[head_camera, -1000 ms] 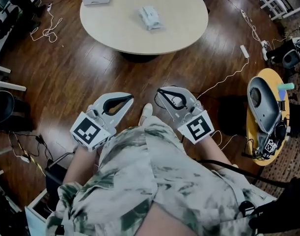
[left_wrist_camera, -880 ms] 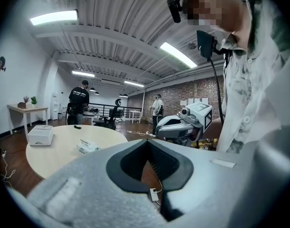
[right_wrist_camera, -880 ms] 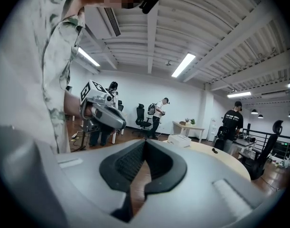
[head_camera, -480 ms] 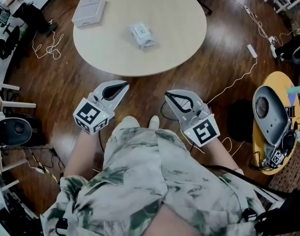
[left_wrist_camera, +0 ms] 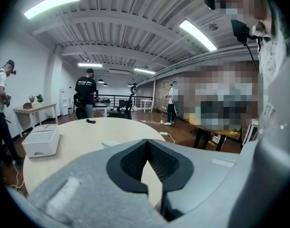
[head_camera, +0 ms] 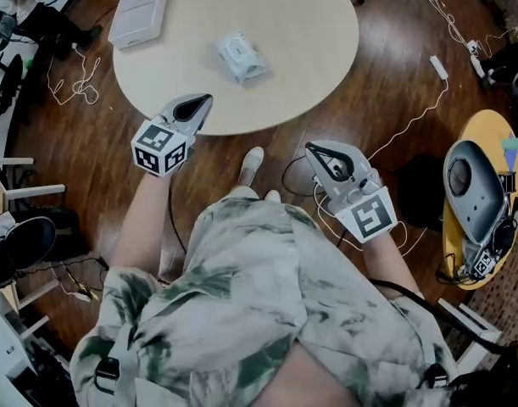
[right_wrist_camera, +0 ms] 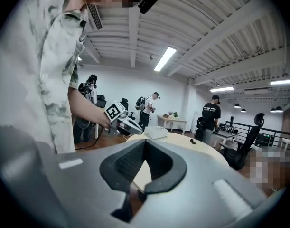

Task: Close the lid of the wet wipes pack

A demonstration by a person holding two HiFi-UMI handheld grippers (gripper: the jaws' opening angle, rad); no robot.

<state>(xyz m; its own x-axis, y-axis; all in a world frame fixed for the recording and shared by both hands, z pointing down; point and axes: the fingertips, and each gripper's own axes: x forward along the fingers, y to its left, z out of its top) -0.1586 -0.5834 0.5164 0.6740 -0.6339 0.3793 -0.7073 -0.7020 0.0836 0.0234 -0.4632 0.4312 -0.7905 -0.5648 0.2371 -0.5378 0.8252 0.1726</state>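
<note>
Pale and crinkly, the small plastic wet wipes pack lies flat near the middle of the round beige table. A white rectangular box sits well apart from it, toward the far-left rim. The head view shows the pack too small to tell whether its lid stands open.

The left grey two-jaw gripper hovers over the table's near edge, jaws pressed together on nothing, tips aimed toward the pack. That looks like a reach set up for a push rather than a grasp (a closed tip suits pressing a flap down). The pack lies ahead and slightly right of those tips, untouched, with bare tabletop between. In the left gripper view the pack shows just above the joined tips.

The right grey gripper hangs off the table over the dark wooden floor. Its 2 jaws are likewise clamped on nothing. It is probably kept in reserve to steady the pack.
</note>
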